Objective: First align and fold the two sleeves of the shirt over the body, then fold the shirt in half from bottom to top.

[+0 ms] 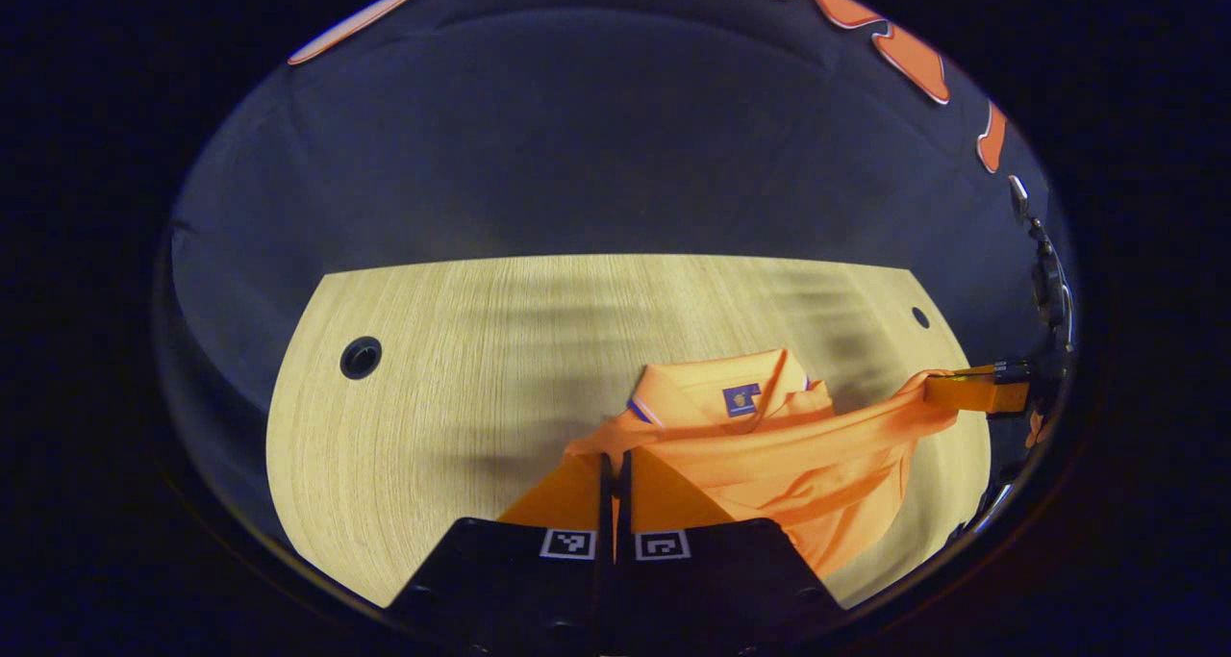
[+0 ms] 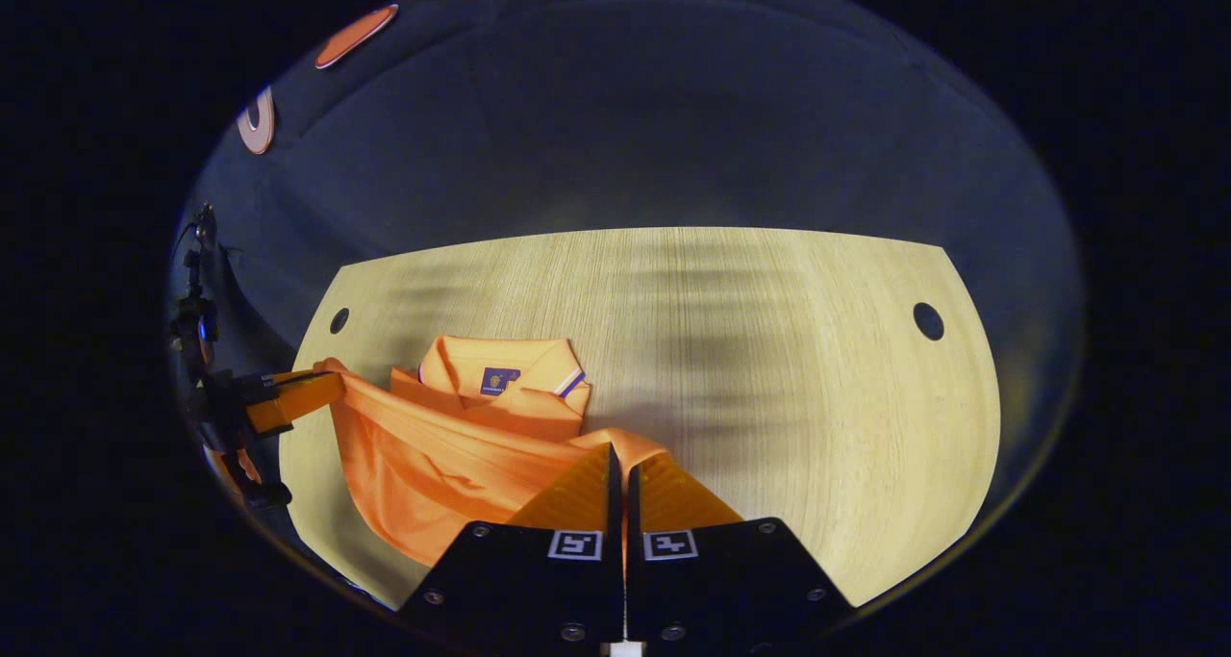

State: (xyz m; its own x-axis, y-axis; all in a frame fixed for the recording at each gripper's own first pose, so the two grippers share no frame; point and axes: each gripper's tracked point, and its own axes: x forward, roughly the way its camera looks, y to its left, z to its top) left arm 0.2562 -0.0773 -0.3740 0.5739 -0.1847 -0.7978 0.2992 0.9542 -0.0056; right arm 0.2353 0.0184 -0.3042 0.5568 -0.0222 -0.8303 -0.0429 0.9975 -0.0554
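Now the shirt (image 1: 769, 465) hangs between your two tongs, its collar (image 1: 731, 392) resting on the surface (image 1: 462, 368) and the bottom edge lifted toward that collar. Your left tongs (image 1: 615, 465) are closed on one corner of the cloth, your right tongs (image 2: 618, 465) closed on the other. It looks light, soft and a bit slick, so it will likely sag in the middle. Keep your hold at the hem corners and keep the edge taut. The surface around the collar is pale wood with round holes (image 1: 361, 357).
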